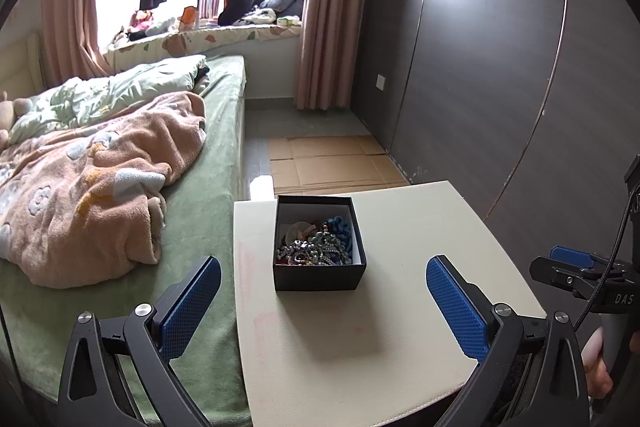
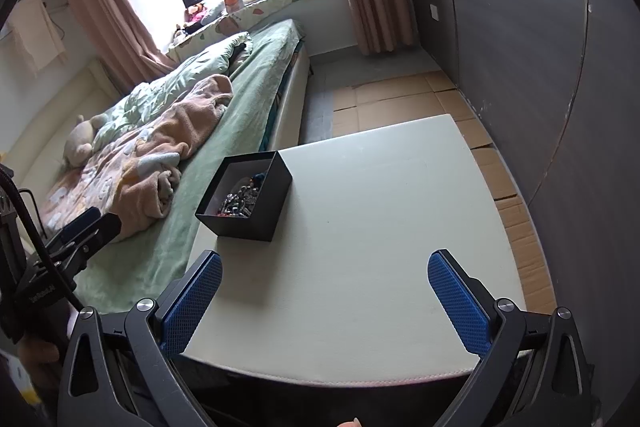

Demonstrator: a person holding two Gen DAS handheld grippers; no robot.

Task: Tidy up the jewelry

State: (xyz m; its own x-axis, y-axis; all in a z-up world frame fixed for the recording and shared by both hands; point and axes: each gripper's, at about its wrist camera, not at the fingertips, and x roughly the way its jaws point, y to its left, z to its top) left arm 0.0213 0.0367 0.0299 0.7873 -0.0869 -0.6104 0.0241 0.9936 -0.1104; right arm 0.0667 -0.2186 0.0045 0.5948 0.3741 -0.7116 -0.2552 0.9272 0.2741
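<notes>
Left wrist view: your left gripper (image 1: pixel 323 297) is spread wide and empty, the box (image 1: pixel 319 275) of tangled jewelry (image 1: pixel 316 245) just ahead on the counter (image 1: pixel 420 227). That stuff's probably light and snaggy, so pinch one strand.

Right wrist view: right gripper (image 2: pixel 325 293) spread too, bed (image 2: pixel 224 155) crowding the box.

A cream-white table (image 1: pixel 420 227) stood just beside the bed (image 1: pixel 208 187), bearing a lidless black box (image 1: pixel 319 277) near its bed-side edge; the box held a tangle of jewelry (image 1: pixel 316 247). Faint pink smudges marked the tabletop. On the bed's green cover lay a crumpled peach blanket (image 1: pixel 100 195), a pale green quilt (image 1: pixel 120 95) and a plush toy (image 2: pixel 82 143)
</notes>
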